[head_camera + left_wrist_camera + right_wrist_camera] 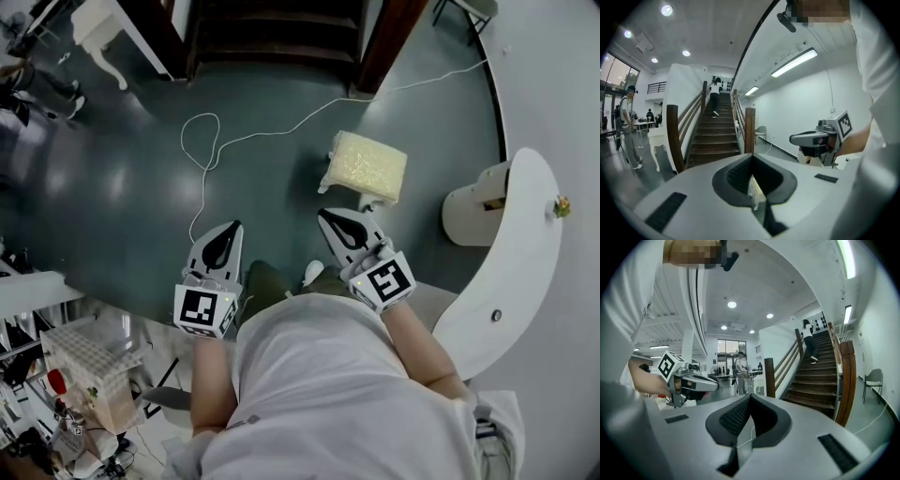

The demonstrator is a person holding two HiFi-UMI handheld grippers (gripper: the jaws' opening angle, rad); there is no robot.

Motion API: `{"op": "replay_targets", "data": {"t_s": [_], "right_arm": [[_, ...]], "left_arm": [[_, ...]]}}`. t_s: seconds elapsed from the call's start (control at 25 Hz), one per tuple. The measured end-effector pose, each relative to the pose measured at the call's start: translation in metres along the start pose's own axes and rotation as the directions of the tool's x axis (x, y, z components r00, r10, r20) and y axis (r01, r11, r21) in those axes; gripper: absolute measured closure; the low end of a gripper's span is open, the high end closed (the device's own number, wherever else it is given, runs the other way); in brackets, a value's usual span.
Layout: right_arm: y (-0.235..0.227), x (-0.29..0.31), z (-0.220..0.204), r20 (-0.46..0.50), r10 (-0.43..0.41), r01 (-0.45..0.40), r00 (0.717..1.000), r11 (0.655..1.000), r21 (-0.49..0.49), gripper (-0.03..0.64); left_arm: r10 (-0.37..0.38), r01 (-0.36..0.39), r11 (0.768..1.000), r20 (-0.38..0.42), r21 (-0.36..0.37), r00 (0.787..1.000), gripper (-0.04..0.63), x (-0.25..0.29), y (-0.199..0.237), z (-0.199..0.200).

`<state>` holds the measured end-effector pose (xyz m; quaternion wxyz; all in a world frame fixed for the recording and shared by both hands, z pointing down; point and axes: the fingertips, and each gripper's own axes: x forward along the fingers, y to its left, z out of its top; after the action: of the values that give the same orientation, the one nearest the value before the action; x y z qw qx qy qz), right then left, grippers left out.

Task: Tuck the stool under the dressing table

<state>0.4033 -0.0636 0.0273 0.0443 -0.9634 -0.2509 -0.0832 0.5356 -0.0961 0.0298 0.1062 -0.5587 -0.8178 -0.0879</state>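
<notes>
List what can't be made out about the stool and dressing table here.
- Stool legs: head view, hidden beneath its cushion.
- Space under the dressing table: head view, covered by its own top; near end hidden by the person's arm.
- Person on the staircase: left gripper view, too small for detail.

Stool [366, 167] legs mostly hidden beneath its seat (dressing table [525, 244] partly behind arm [427, 352]).

We see a white cable [202, 114] looping across the dark floor [112, 187]. A wooden staircase [277, 33] rises beyond it.
</notes>
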Motion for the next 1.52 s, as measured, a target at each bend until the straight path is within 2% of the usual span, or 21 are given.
{"op": "replay_targets", "data": {"t_s": [0.16, 0.28, 0.48, 0.64, 0.76, 0.88, 0.96, 1.16, 1.52], "right_arm": [[-0.023, 0.007, -0.014, -0.018, -0.012, 0.013, 1.0, 0.999, 0.052, 0.607], [-0.044, 0.025, -0.026, -0.053, -0.038, 0.044, 0.998, 0.994, 0.098, 0.607], [-0.078, 0.072, -0.024, -0.09, -0.082, 0.088, 0.993, 0.993, 0.072, 0.609], [-0.109, 0.121, -0.012, -0.094, -0.137, 0.143, 0.986, 0.988, 0.062, 0.609], [-0.13, 0.15, -0.001, -0.096, -0.207, 0.214, 0.974, 0.975, 0.06, 0.608], [-0.146, 0.172, 0.005, -0.109, -0.278, 0.286, 0.954, 0.956, 0.065, 0.607], [-0.155, 0.181, 0.005, -0.116, -0.323, 0.332, 0.939, 0.94, 0.078, 0.607], [-0.181, 0.184, 0.001, -0.142, -0.435, 0.45, 0.889, 0.886, 0.108, 0.607], [-0.244, 0.135, -0.029, -0.175, -0.59, 0.615, 0.788, 0.766, 0.189, 0.607]], "left_arm": [[-0.008, 0.008, 1.0, -0.022, -0.011, 1.0, 0.595, 0.021, 0.0, -0.008], [-0.017, 0.016, 0.999, -0.031, -0.034, 0.999, 0.595, 0.041, 0.016, -0.015], [-0.057, 0.056, 0.998, -0.036, -0.031, 0.998, 0.595, 0.087, 0.064, -0.013], [-0.113, 0.113, 0.994, -0.037, -0.003, 0.993, 0.595, 0.133, 0.113, -0.001], [-0.193, 0.194, 0.981, -0.035, 0.013, 0.981, 0.594, 0.169, 0.144, 0.009], [-0.287, 0.288, 0.958, -0.036, 0.014, 0.957, 0.594, 0.2, 0.165, 0.017], [-0.348, 0.351, 0.936, -0.058, 0.04, 0.936, 0.594, 0.218, 0.173, 0.016], [-0.443, 0.451, 0.889, -0.096, 0.084, 0.891, 0.594, 0.265, 0.18, 0.026], [-0.576, 0.598, 0.795, -0.18, 0.102, 0.797, 0.594, 0.351, 0.131, 0.031]]}}
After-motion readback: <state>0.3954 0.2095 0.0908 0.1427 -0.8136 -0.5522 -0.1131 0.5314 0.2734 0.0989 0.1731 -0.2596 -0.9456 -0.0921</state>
